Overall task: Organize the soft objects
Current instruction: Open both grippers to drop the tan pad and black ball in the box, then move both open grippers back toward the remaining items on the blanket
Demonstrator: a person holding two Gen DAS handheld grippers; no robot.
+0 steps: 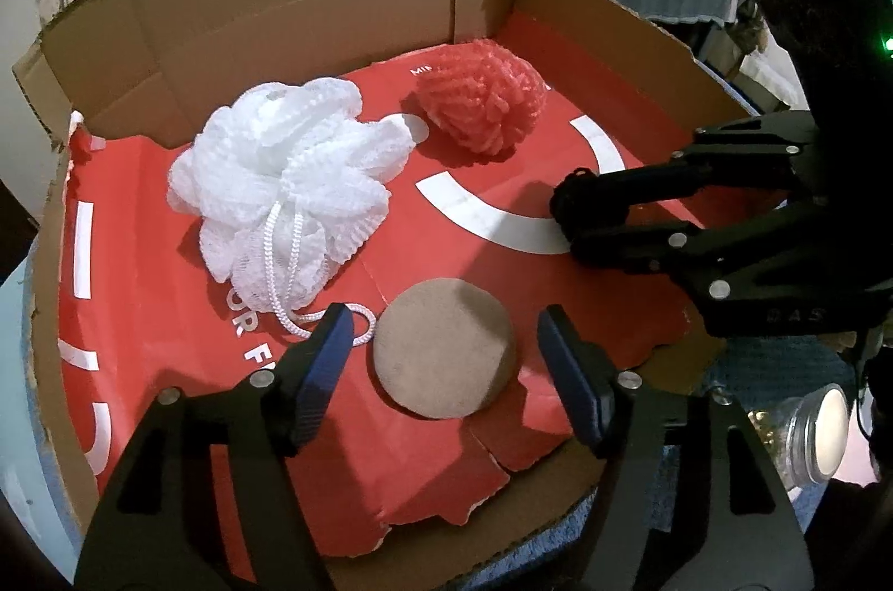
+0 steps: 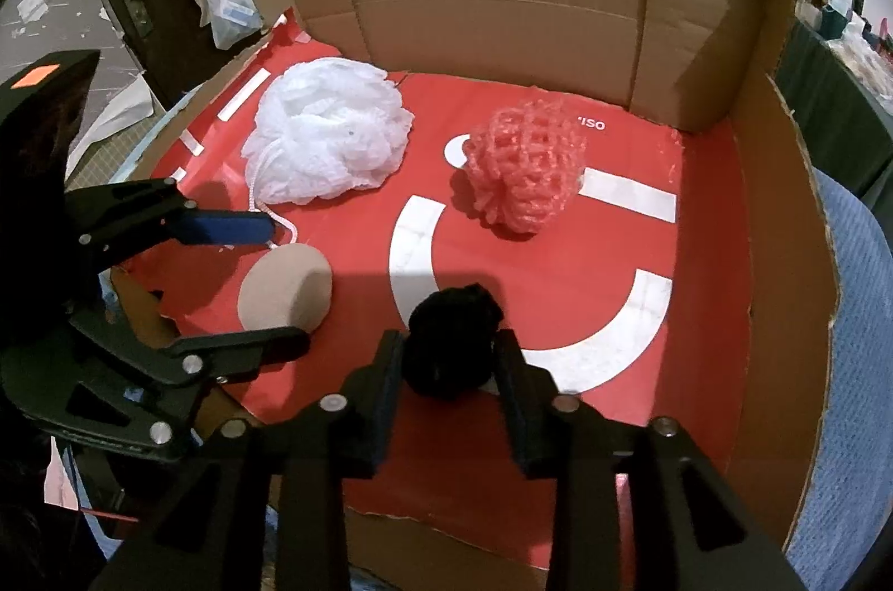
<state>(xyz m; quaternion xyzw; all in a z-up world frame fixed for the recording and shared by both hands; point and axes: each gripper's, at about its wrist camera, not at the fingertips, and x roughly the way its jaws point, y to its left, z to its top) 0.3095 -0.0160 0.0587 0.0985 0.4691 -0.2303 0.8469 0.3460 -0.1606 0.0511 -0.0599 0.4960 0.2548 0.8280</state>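
A big cardboard box [image 2: 502, 5] with a red floor holds all the soft things; its near edge is cut off at the bottom of both views. The white mesh puff [image 1: 290, 178] sits near the back left, its cord running toward the camera. The pink mesh puff [image 2: 524, 167] sits well apart from it, to the right. The flat, round tan sponge [image 1: 443, 348] lies between the fingers of the left tool [image 1: 446, 368], which is open and not touching it. A small black fuzzy ball [image 2: 452, 340], too dark to see well, sits between the fingers of the right tool [image 2: 449, 368]; I cannot tell if they squeeze it.
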